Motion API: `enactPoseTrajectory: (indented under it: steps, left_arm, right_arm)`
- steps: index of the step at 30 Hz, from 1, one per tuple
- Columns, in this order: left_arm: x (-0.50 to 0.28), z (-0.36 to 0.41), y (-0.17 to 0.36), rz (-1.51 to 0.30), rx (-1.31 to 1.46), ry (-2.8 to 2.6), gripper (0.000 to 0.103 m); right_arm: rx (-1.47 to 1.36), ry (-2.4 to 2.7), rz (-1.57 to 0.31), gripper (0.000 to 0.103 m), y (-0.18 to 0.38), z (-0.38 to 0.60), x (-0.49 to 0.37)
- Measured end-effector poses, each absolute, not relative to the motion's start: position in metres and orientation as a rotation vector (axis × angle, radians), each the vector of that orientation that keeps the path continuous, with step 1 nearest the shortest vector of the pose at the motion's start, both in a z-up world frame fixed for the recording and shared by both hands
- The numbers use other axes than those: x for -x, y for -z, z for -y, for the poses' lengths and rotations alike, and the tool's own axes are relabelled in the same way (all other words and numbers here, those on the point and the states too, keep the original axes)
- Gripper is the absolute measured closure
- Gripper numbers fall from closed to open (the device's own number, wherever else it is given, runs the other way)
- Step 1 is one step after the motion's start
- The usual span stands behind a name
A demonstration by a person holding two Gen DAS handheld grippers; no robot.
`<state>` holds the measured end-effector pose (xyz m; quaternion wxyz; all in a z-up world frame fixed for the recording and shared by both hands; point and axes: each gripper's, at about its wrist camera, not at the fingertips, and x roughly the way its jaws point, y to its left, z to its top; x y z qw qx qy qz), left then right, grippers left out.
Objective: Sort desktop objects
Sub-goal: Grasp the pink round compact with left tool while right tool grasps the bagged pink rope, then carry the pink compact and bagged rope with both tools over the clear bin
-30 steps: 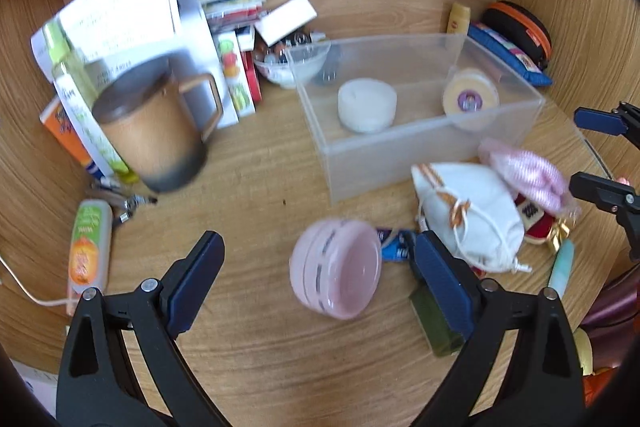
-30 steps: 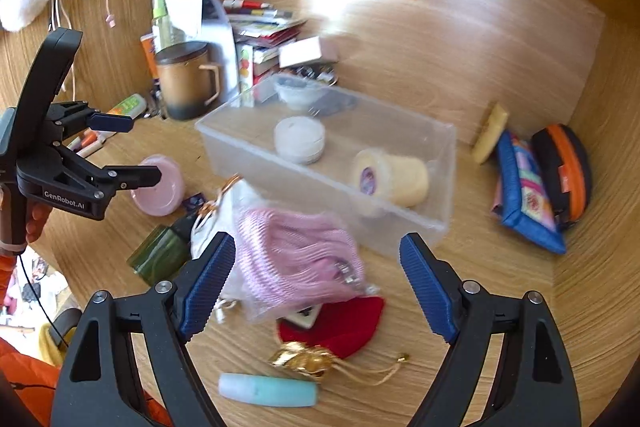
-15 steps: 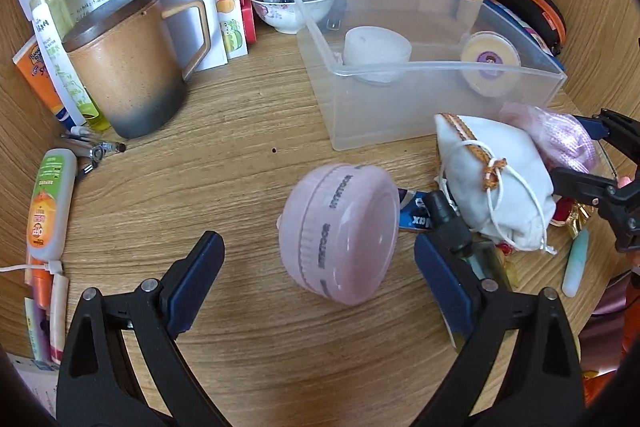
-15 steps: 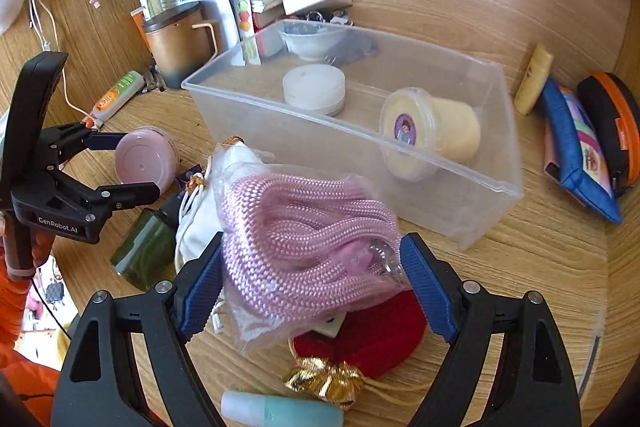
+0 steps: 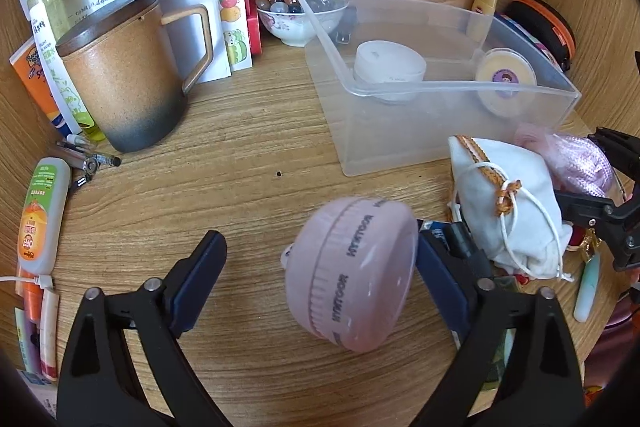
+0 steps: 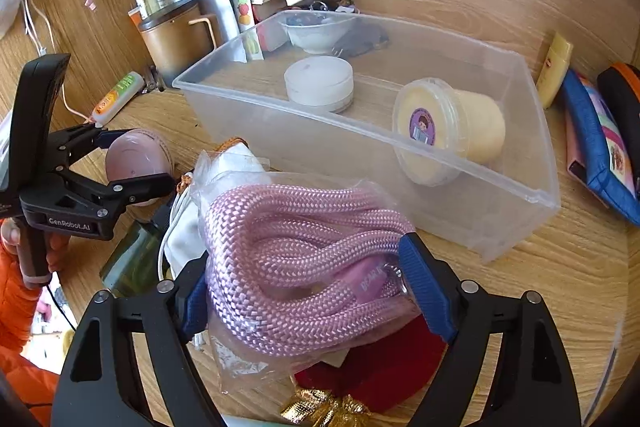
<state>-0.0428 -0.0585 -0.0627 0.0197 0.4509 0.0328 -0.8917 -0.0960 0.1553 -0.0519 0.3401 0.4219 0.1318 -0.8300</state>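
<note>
Both grippers have dropped in closer since a second ago: the left gripper point(image 5: 320, 279) now has the pink round case point(image 5: 352, 277) between its spread fingers, right pad touching it, left pad clear. The right gripper point(image 6: 304, 291) straddles the bagged pink rope point(image 6: 304, 267), both pads against the bag, though I can't tell if it's clamped. The clear bin point(image 6: 532, 195) sits just beyond both grippers, holding a white jar point(image 6: 319, 79) and yellow tub point(image 6: 448, 125).

Black hand-held gripper point(image 6: 116, 163), blue pads point(image 6: 424, 291)
</note>
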Motion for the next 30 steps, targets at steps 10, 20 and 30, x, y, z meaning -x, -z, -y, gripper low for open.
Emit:
enactPoseTrajectory:
  steps: [10,20,30]
  left_arm:
    - [0.046,0.056,0.062,-0.112,-1.395,2.787,0.036]
    - [0.050,0.058,0.059,-0.129,-1.378,2.806,0.061]
    - [0.049,0.057,0.044,-0.076,-1.323,2.816,0.064]
  right_arm:
    - [-1.037,2.191,-0.362,0.064,0.034,-0.162,0.092]
    - [-1.018,2.264,-0.301,0.081,0.011,-0.183,0.103]
    - [-0.963,2.308,-0.286,0.082,-0.014,-0.198,0.100]
